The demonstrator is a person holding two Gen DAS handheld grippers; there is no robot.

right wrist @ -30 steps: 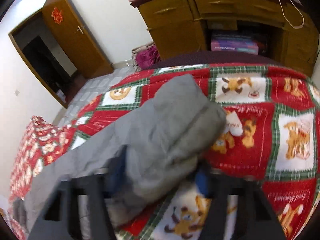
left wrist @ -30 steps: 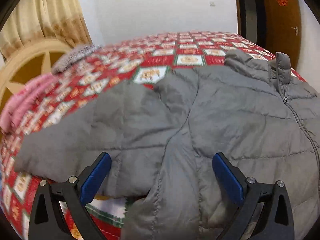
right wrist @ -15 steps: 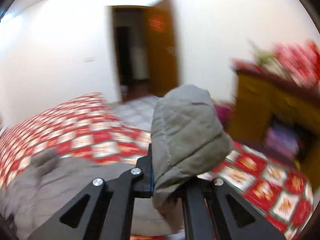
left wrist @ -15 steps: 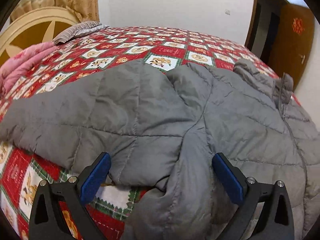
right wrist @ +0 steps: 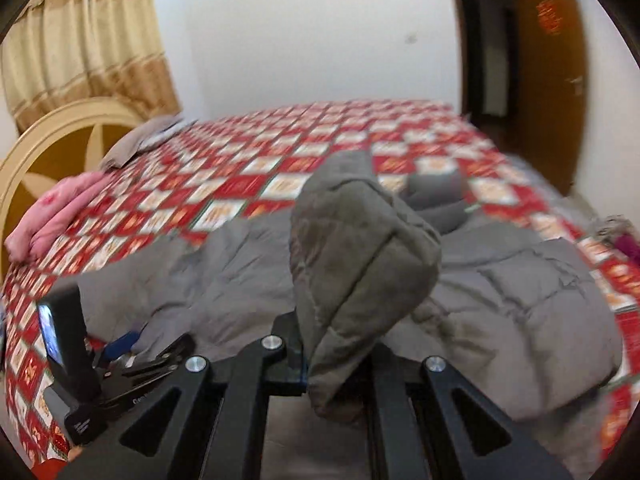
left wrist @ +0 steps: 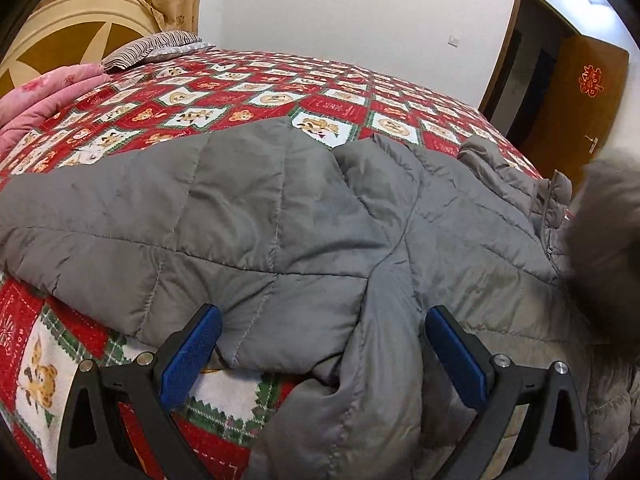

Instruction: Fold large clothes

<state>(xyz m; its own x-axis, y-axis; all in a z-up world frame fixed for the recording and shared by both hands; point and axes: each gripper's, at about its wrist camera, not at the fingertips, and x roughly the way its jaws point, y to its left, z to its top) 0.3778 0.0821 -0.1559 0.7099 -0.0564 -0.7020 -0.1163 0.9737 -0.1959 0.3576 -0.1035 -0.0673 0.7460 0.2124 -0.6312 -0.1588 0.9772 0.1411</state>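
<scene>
Seemingly right tool (right wrist: 340, 356) pinching jacket sleeve (right wrist: 360, 264), left tool (left wrist: 320, 354) wide

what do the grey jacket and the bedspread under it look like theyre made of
Grey jacket: looks like thin matte synthetic shell over puffy fill, going by its stitched quilt lines and soft bulges. Bedspread: seems a printed woven or quilted fabric, with red, white and green bear squares and no shine.
</scene>
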